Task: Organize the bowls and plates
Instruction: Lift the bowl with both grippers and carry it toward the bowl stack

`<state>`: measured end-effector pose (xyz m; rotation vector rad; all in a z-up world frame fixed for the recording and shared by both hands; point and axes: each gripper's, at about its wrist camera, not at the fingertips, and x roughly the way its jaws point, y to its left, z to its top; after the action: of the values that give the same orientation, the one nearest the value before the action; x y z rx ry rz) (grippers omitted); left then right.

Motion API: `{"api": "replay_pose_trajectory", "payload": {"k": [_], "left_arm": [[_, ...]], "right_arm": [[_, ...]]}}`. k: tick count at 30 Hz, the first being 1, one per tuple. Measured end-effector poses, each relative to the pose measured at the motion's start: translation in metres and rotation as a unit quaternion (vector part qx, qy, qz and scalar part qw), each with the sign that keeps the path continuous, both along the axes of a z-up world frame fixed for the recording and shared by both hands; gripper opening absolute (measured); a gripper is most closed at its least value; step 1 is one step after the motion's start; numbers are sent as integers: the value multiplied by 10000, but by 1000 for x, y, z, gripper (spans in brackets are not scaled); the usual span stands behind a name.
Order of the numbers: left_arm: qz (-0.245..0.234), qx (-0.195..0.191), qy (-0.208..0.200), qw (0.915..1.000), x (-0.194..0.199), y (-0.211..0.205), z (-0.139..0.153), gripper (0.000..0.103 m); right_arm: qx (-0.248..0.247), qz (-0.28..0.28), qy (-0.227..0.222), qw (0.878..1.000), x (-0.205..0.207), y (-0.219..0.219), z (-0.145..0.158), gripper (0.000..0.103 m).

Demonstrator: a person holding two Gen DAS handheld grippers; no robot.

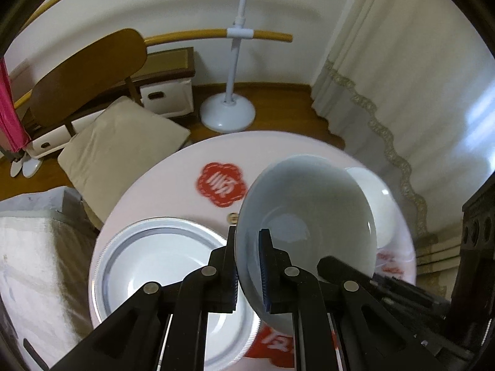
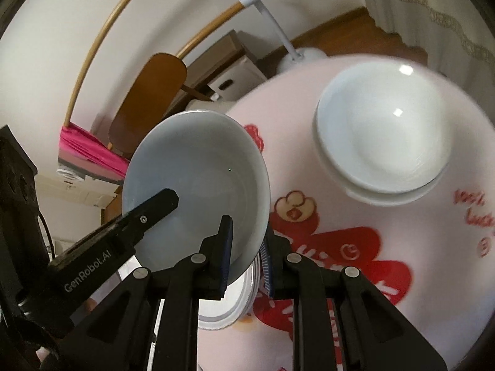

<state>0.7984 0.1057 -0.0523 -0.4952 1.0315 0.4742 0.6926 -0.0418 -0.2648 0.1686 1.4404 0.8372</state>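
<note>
Bowl (image 1: 309, 216), pale grey-blue and tilted on edge, fills the centre right of the left wrist view, its rim pinched between the closed fingers of the left gripper (image 1: 249, 266) at lower centre — one black finger outside the wall, the blue-padded one inside. It hangs clear above the round table (image 1: 173, 170), whose pale cloth carries a red emblem (image 1: 221, 184) just left of the bowl's upper rim. A white plate (image 1: 154, 266) with a ridged silver rim lies on the cloth at lower left, partly behind the gripper's linkage. A second white bowl (image 1: 377, 204) peeks out behind the held one at right. The black tip of the right gripper (image 1: 334, 266) reaches in from the lower right against the bowl's far rim. Beyond the table stand a wooden chair (image 1: 89, 71) with a beige cushion (image 1: 123, 148) at upper left, a white stand base (image 1: 227, 114) at upper centre, and a curtain (image 1: 402, 77) at right.

In the right wrist view the same bowl (image 2: 198, 185) sits left of centre, again tipped — its lower right rim clamped between the nearly shut pads of the right gripper (image 2: 247, 247). The left gripper's finger (image 2: 145, 216) crosses in from the lower left onto the opposite rim. The ridged plate (image 2: 235, 296) shows below the bowl at lower centre. At upper right, two white bowls (image 2: 383, 136) sit nested on the red-printed cloth (image 2: 340, 247).
</note>
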Motion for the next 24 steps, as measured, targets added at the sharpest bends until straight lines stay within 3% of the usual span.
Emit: {"api": "replay_pose_trajectory", "payload": {"k": [9,24], "left_arm": [[-239,-206,-248,9992,34,-47,16,8],[-285,-566,133,9979,113,-71,-18,10]], "right_arm": [[-229,-90,-495,9985,42,-49,30,17],[-834,97,-601,9947,95,-73,-3,17]]}}
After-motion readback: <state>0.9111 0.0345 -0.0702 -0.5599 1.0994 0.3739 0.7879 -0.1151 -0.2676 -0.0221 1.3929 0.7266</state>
